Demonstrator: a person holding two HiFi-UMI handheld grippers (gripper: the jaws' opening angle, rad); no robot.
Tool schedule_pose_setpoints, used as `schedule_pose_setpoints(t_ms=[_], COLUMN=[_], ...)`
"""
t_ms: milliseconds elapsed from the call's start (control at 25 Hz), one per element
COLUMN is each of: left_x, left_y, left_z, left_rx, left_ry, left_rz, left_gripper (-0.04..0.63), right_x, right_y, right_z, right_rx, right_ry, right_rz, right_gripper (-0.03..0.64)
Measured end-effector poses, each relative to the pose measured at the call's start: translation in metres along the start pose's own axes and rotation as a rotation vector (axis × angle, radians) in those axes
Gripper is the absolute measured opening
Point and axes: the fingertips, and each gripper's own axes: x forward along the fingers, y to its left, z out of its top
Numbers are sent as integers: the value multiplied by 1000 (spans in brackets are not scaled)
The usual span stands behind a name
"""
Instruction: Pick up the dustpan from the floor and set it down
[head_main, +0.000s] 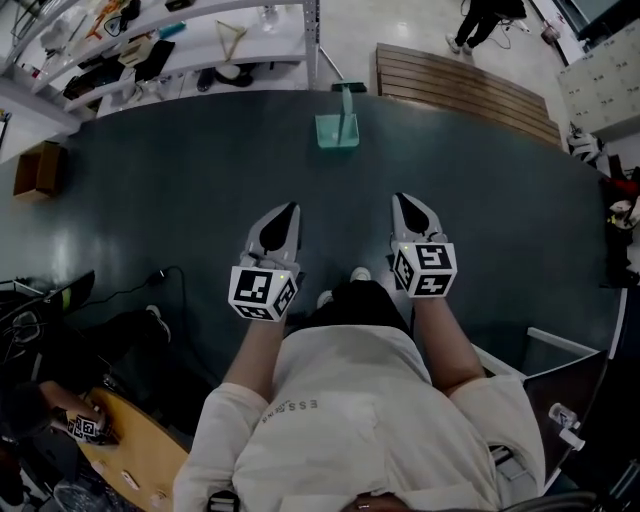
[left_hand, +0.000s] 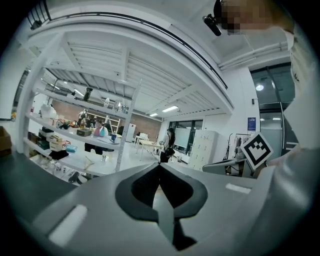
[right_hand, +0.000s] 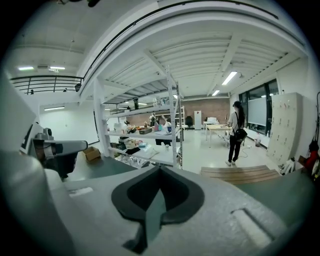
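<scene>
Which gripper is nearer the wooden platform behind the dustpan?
Right. The right gripper is below the left end of the wooden platform in the head view; the left gripper is farther left, past the dustpan.

The head view has even, moderate light. The dark floor (head_main: 120, 200) carries a pale sheen at left, and the edges bow. The gripper views are bright from ceiling strips (right_hand: 230, 77), strongly fisheyed with black corners. The left gripper (left_hand: 160, 166) and right gripper (right_hand: 160, 169) loom soft, out of focus.
</scene>
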Motion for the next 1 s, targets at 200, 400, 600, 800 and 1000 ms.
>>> schedule_pose_setpoints(t_ms=[200, 400, 600, 800, 1000], left_x=[-22, -35, -47, -54, -58], left_y=[-16, -41, -66, -76, -86], left_z=[8, 16, 18, 21, 24], left_rx=[14, 46, 84, 102, 125], left_ry=[-33, -68, -84, -96, -108], left_rz=[-3, -21, -57, -59, -70], left_gripper=[9, 9, 9, 9, 9], right_x=[-28, -54, -73, -90, -100], right_y=[9, 8, 13, 17, 19], right_z=[-3, 0, -1, -1, 4], right_rx=[-4, 10, -31, -65, -73], right_ry=[-11, -38, -49, -51, -65], right_rz=[3, 2, 22, 35, 42], right_gripper=[-11, -11, -11, -11, -11])
